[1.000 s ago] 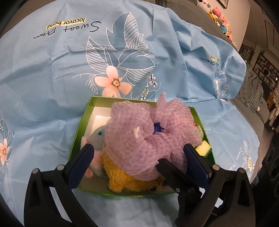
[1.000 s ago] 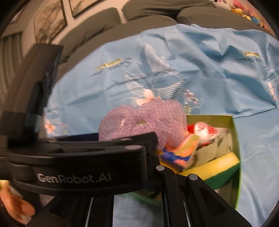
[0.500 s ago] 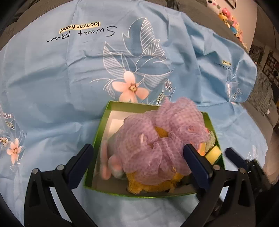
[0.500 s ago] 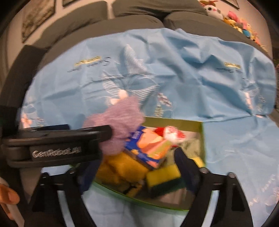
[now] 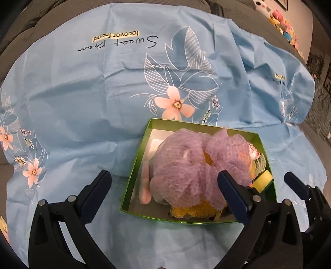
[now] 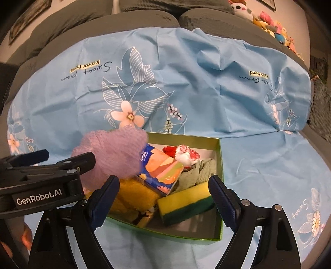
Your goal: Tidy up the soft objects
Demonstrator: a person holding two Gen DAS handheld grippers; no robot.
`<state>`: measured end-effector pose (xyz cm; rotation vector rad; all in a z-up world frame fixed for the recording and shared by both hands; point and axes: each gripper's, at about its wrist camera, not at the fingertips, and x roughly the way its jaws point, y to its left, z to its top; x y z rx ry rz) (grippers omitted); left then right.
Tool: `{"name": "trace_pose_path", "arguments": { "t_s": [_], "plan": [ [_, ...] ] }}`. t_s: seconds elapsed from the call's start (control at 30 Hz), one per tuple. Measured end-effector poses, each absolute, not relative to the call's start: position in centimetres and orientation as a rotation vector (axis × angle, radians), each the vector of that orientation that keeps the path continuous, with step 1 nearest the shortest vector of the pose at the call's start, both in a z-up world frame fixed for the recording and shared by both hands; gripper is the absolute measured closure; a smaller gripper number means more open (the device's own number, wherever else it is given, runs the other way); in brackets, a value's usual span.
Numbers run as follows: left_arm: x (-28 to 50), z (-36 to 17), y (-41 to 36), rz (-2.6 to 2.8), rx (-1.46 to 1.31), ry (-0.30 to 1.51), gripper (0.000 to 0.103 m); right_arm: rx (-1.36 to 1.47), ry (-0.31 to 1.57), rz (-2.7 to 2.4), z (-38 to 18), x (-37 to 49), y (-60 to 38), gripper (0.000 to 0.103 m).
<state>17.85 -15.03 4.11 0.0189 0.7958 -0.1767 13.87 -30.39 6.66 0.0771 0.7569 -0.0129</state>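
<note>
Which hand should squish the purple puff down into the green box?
Probably the left gripper: it is open, and the purple puff sits almost between its fingers, atop the pile in the green box. The right gripper faces the yellow sponge instead.

I see a grey sofa point(image 6: 144, 14) carrying everything; its cushions show along the top of my right view. Spread directly over its seat is a creased light-blue cloth point(image 5: 82, 103) printed with pink flowers, white leaf outlines and script lettering. On the cloth sits a green box point(image 5: 132, 178), open-topped and full. Plush toys point(image 6: 269, 22) are heaped on the sofa's far right end.
</note>
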Motion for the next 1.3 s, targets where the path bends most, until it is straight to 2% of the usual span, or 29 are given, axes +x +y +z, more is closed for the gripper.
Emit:
{"name": "trace_pose_path", "arguments": {
  "t_s": [0.2,0.77,1.03,1.3],
  "plan": [
    [17.5,3.5,-13.6,-0.209,-0.115,0.766,0.001,0.077,0.756,-0.007,6.3,13.7,-30.0,0.015],
    [16.6,3.3,-13.8,-0.218,-0.054,0.762,0.001,0.042,0.775,-0.027,6.0,13.6,-29.9,0.015],
    [15.6,3.7,-13.6,-0.223,-0.047,0.681,0.001,-0.045,0.609,-0.131,7.4,12.3,-29.9,0.015],
    [14.9,3.9,-14.1,-0.262,-0.002,0.634,0.001,-0.04,0.614,-0.111,7.3,12.6,-29.9,0.015]
  ]
}}
